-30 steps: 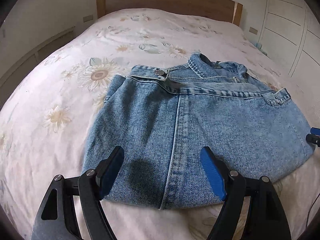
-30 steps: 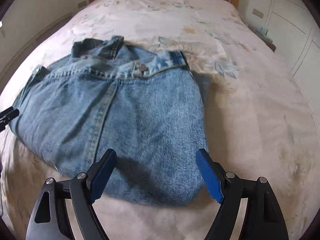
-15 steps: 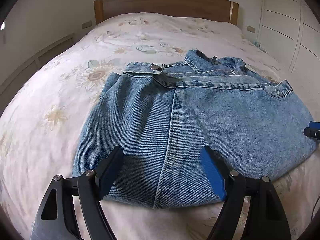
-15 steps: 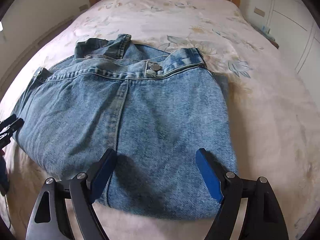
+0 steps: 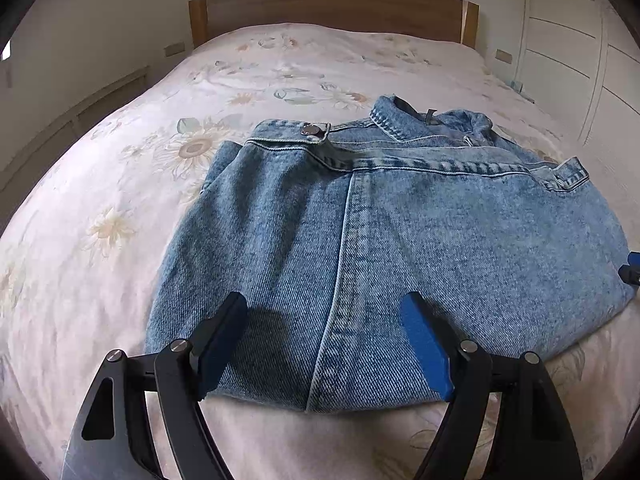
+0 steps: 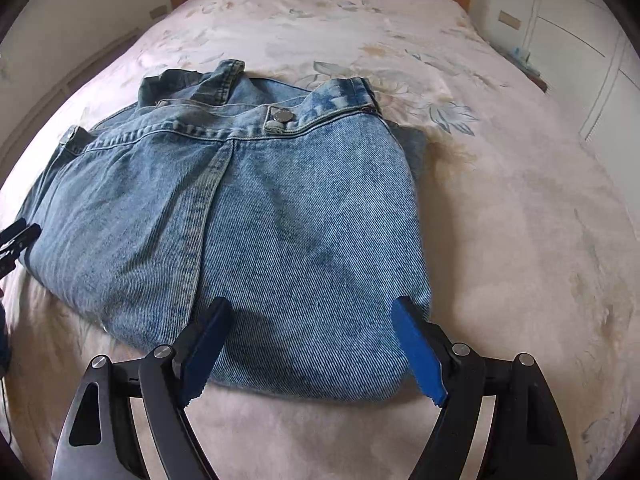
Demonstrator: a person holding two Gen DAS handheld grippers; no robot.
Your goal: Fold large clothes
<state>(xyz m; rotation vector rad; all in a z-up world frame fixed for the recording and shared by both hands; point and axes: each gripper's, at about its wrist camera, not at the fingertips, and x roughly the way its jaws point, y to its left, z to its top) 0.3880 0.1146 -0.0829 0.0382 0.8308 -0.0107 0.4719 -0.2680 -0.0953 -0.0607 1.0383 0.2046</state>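
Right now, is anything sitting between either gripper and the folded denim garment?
Nothing visible. The left gripper and right gripper, both open, hang over the near edge of the denim garment, with only bare fabric between the fingers. Around it lies just the floral bedspread.

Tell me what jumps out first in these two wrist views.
The folded denim jacket dominates, lying on the floral bedspread with its collar toward the wooden headboard. Each open hand-held gripper, left and right, hovers at the jacket's near edge, blue pads spread, gripping nothing.
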